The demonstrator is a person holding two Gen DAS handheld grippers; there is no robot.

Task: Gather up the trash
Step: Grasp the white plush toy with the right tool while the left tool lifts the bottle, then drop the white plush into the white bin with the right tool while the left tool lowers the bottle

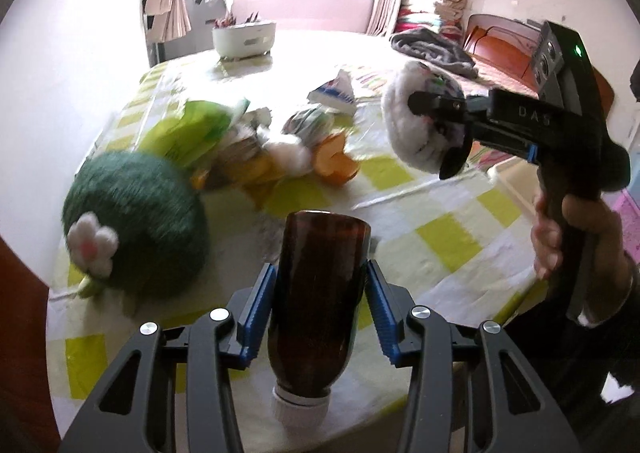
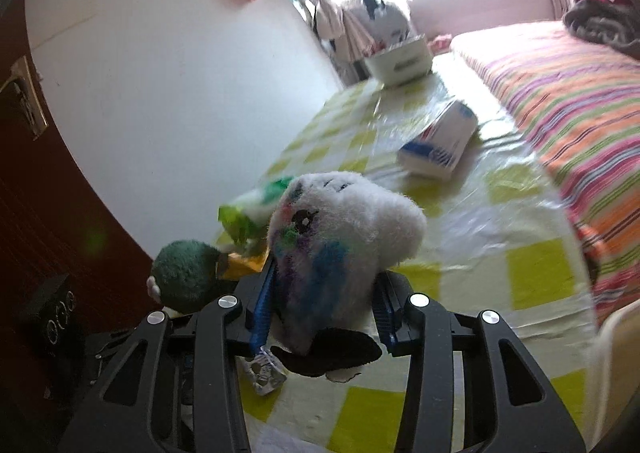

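1. The trash pile [image 1: 248, 149] (green wrapper, orange peel, tissue) lies on the checked surface [image 1: 440, 237], ahead and left of both grippers; the left gripper [image 1: 320, 293] is nearer.
2. Its jaws are clamped on a brown bottle [image 1: 320, 293], long axis pointing forward, cap toward the camera.
3. The right gripper [image 2: 324, 289] holds its jaws pressed on a white plush toy [image 2: 344, 221], lifted above the surface.

Green plush [image 1: 136, 221], white planter [image 1: 244, 38], striped bed [image 2: 568, 101]

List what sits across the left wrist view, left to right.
Green plush → brown bottle in the left tool → white plush in the right tool → hand.
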